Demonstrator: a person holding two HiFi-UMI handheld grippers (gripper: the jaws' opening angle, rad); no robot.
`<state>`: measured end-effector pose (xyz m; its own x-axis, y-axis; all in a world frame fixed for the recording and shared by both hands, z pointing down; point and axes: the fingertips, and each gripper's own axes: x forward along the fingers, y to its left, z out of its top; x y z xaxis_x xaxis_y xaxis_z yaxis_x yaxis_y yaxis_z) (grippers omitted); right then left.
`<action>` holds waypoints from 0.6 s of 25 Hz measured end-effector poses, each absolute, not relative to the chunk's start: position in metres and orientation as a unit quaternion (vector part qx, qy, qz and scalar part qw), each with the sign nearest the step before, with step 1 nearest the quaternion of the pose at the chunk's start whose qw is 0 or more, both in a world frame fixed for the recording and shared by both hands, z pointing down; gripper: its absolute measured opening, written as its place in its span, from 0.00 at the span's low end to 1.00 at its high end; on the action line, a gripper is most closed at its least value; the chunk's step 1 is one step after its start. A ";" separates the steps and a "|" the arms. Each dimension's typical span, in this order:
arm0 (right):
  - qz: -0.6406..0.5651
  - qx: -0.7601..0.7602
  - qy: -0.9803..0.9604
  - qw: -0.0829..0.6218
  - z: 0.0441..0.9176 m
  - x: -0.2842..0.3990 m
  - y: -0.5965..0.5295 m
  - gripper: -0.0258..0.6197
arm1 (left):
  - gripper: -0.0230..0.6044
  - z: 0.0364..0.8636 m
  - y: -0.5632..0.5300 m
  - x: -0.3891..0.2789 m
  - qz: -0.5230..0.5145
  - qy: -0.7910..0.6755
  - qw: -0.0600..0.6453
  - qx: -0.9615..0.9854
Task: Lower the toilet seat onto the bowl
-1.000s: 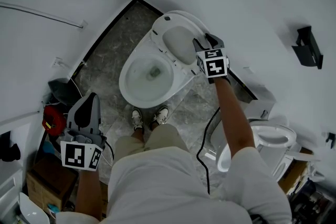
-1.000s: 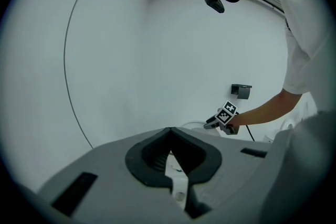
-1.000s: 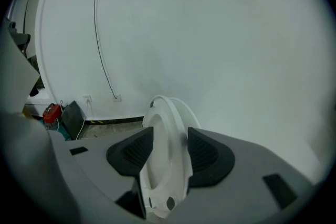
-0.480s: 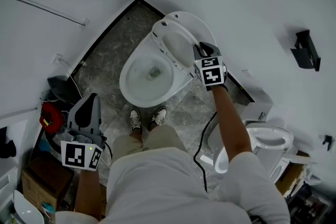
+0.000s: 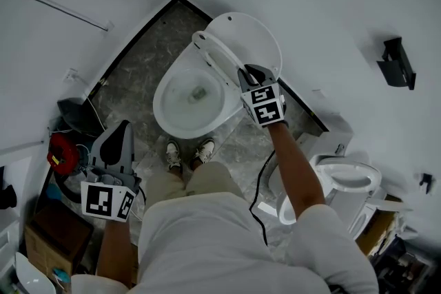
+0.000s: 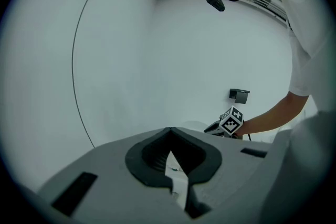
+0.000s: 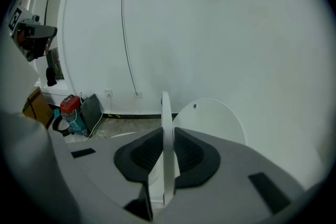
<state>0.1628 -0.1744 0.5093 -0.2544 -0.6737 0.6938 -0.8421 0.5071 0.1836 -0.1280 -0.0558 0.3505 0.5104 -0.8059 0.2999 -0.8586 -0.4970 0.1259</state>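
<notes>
The right gripper [image 5: 243, 71] is closing its fingers narrowly on the edge of the white plastic toilet seat [image 5: 215, 54]. The seat stands tilted at the upper centre of the frame, between the raised round white lid [image 5: 251, 34] and the white ceramic bowl [image 5: 169, 117]. The left gripper [image 5: 122, 126], at lower left, has its fingers together and empty. Two toilets show, counting the second white toilet [image 5: 344, 179] at lower right.

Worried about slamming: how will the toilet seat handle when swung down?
Toilet seat looks a thin rigid ring, so probably stiff, not floppy. Glossy surface may slip in the right tongs, whose jaws are closing on its rim. Tilted off the lid, it would likely drop if released.
</notes>
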 end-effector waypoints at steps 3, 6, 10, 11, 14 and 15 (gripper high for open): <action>0.122 0.469 -0.792 0.370 0.515 0.153 -0.165 0.13 | 0.05 0.352 -0.057 -0.122 0.098 -0.474 0.132 0.865; 0.132 0.455 -0.800 0.368 0.516 0.136 -0.154 0.13 | 0.05 0.358 -0.056 -0.119 0.098 -0.463 0.137 0.870; 0.146 0.447 -0.806 0.361 0.521 0.115 -0.139 0.14 | 0.05 0.368 -0.054 -0.113 0.096 -0.449 0.146 0.876; 0.148 0.445 -0.807 0.359 0.523 0.110 -0.135 0.14 | 0.05 0.370 -0.054 -0.111 0.096 -0.445 0.147 0.878; 0.157 0.441 -0.810 0.354 0.528 0.099 -0.125 0.15 | 0.05 0.377 -0.053 -0.106 0.096 -0.435 0.149 0.883; 0.161 0.440 -0.810 0.352 0.529 0.096 -0.123 0.15 | 0.05 0.379 -0.053 -0.105 0.097 -0.432 0.150 0.884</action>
<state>0.0962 -0.1230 0.5293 -0.3646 -0.6006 0.7116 -0.8268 0.5603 0.0493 -0.1046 -0.0529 0.3794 0.6085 -0.7344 0.3006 -0.7925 -0.5820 0.1822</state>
